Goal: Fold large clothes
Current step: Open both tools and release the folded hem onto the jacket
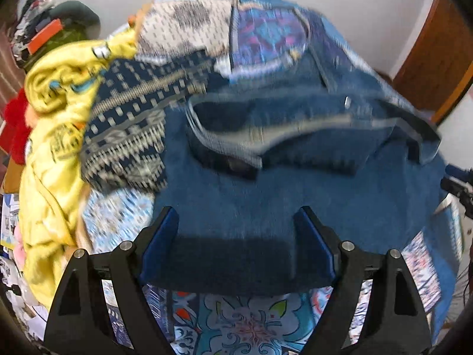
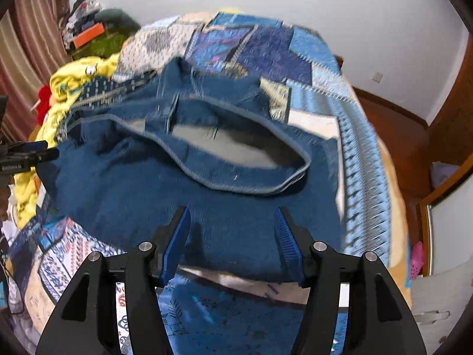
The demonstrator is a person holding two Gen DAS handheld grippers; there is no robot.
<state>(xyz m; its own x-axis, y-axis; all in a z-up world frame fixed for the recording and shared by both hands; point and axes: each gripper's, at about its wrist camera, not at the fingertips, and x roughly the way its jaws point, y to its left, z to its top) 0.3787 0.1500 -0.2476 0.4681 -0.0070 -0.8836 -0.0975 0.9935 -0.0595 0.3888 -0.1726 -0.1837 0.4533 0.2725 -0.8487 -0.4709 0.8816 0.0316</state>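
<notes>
Lying folded on the bed [image 2: 363,136], the denim jeans [image 1: 266,195] look heavy, limp; grip the waistband [image 2: 248,183]. Both grippers' jaws stand apart, empty.

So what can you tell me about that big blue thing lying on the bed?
The blue denim garment looks like thick, sturdy jean cloth. It lies spread over the patterned quilt, partly folded, with its stitched waistband gaping open and a paler grey inside showing. A dark patterned cloth and yellow clothes lie at its left edge. The left gripper and right gripper hover open over its near edge; neither holds it.
</notes>
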